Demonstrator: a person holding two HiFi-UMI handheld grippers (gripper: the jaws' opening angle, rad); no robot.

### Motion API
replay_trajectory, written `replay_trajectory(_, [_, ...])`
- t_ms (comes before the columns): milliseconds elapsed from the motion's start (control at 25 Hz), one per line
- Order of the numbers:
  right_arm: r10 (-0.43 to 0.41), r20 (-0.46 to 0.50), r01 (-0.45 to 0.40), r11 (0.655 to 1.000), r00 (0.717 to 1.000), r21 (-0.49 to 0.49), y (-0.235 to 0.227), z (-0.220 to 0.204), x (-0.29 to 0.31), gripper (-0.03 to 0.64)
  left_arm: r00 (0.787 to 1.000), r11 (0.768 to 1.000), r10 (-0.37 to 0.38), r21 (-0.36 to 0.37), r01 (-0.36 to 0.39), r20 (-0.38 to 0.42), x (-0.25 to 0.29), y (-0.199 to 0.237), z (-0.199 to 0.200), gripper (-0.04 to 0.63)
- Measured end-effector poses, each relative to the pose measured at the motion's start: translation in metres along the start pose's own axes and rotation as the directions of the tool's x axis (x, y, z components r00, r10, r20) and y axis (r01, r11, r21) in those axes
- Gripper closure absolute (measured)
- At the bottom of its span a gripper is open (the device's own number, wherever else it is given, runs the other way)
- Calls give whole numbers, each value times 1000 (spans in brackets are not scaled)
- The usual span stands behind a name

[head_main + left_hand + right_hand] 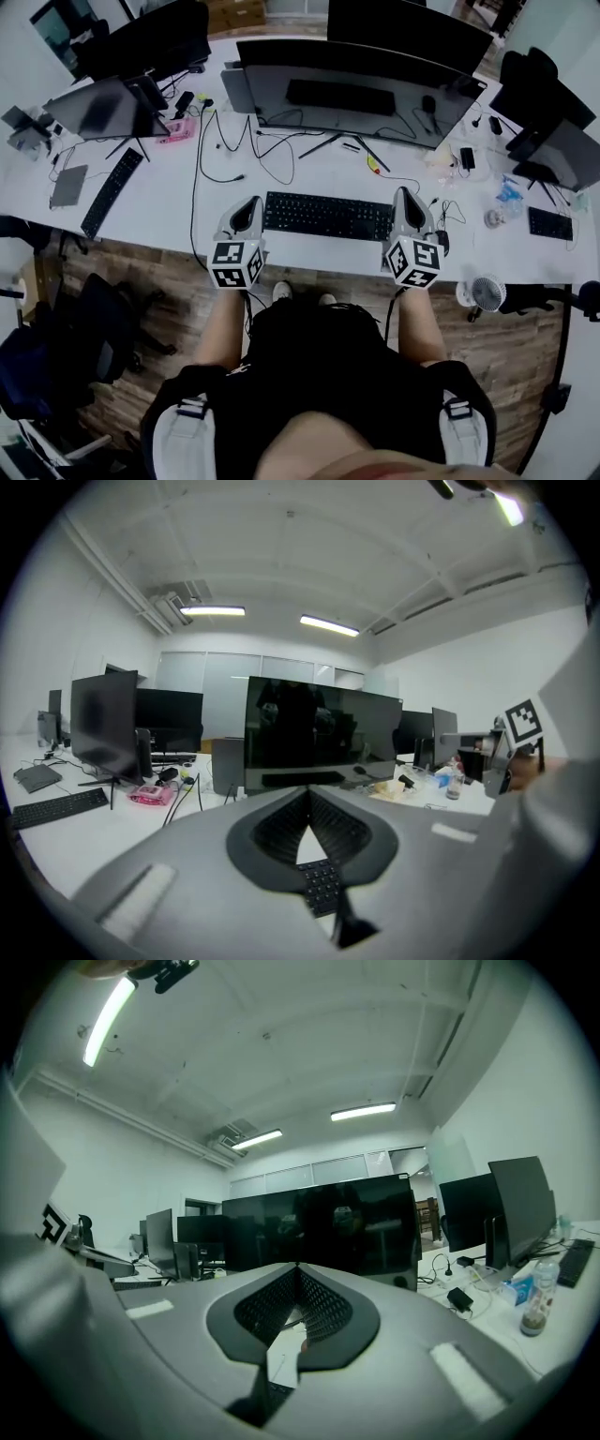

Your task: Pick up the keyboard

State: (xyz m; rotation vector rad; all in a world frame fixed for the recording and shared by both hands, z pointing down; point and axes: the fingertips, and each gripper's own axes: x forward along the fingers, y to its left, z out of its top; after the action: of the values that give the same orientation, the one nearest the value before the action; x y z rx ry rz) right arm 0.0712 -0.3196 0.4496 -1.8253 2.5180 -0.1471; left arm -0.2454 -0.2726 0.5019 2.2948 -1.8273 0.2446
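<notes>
A black keyboard [326, 216] lies flat on the white desk [169, 202], in front of a wide curved monitor [361, 89]. My left gripper [250, 201] hovers at the keyboard's left end with its jaws shut and empty. My right gripper [403, 191] sits at the keyboard's right end, also shut and empty. In the left gripper view the closed jaws [307, 790] point level at the monitor, and a few keys of the keyboard [323, 888] show below them. In the right gripper view the closed jaws [298, 1267] hide most of the keyboard [270, 1394].
A second keyboard [112, 190] and a dark monitor [103, 108] stand at the desk's left, with loose cables [225, 150] between. Another keyboard [550, 223] lies at the right. A small fan [487, 292] hangs off the front edge. Office chairs [103, 323] stand on the left floor.
</notes>
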Motion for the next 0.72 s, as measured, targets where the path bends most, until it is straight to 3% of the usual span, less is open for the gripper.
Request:
replay_trajectory(200, [-44,-66,44,999,997,-4,-15,-30,7,610,987,994,-112,-3,113,-112,33,5,-30,537])
replay_trajectory(240, [-42,-91,43,999,995,2,-18,-40,8,573,980,990,-141,-15,140,-139,38,4,-39,475])
replay_trajectory(320, [-57,-150,60,998,987,13,-29,-62,10,537,967,985,-170,-26,168,-188,48,7,-57,423])
replay_trajectory(440, [-93,-246,103,994,965,26,-48,-100,12,501,946,983,-180,-34,178,-269,61,16,-88,361])
replay_trajectory(720, [-89,-437,143,985,895,92,-80,-188,10,462,887,980,-198,-108,168,-417,83,33,-159,354])
